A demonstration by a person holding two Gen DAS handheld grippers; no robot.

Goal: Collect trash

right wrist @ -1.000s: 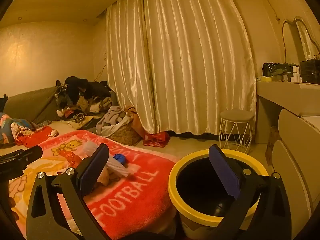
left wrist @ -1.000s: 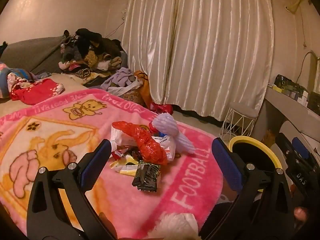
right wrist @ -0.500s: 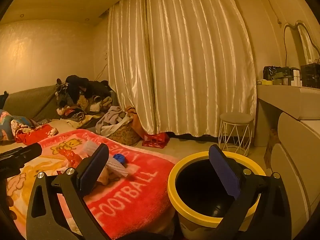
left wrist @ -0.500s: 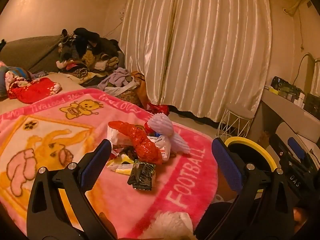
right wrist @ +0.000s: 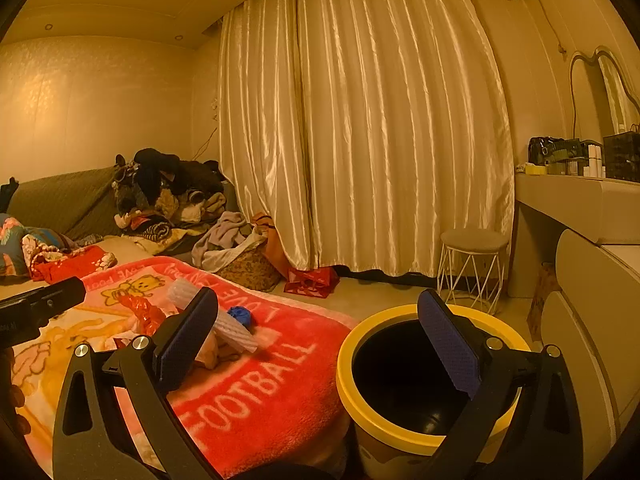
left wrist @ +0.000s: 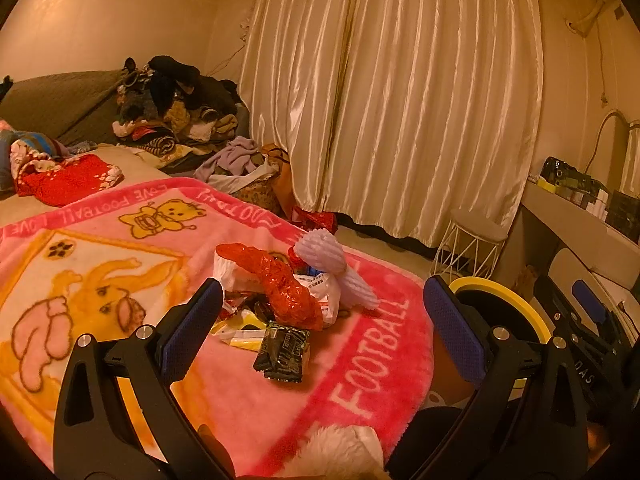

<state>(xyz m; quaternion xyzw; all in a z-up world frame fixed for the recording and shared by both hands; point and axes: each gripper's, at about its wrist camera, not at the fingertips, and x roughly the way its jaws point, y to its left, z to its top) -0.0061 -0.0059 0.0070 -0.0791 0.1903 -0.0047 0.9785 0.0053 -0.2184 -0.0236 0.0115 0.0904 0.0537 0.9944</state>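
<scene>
A heap of trash lies on the pink blanket (left wrist: 120, 280): a crumpled red wrapper (left wrist: 280, 284), a white foam net sleeve (left wrist: 332, 264), white paper, yellow wrappers and a black snack packet (left wrist: 284, 350). My left gripper (left wrist: 320, 328) hovers open just short of the heap, nothing between its fingers. My right gripper (right wrist: 320, 344) is open and empty, near the rim of a yellow-rimmed bin (right wrist: 400, 420) with a dark inside. The bin (left wrist: 500, 320) stands right of the blanket. From the right wrist the foam sleeve (right wrist: 224, 316) and a blue cap (right wrist: 240, 315) show.
A pile of clothes (left wrist: 180, 112) covers the sofa at the back left. A basket of laundry (right wrist: 244, 260) and a red bag (right wrist: 310, 280) lie by the curtains. A white wire stool (right wrist: 472, 268) and a dresser (right wrist: 592, 240) stand at the right.
The left wrist view has shifted slightly, the trash heap sitting a little lower and nearer. The right gripper has barely moved. Both grippers stay open.
</scene>
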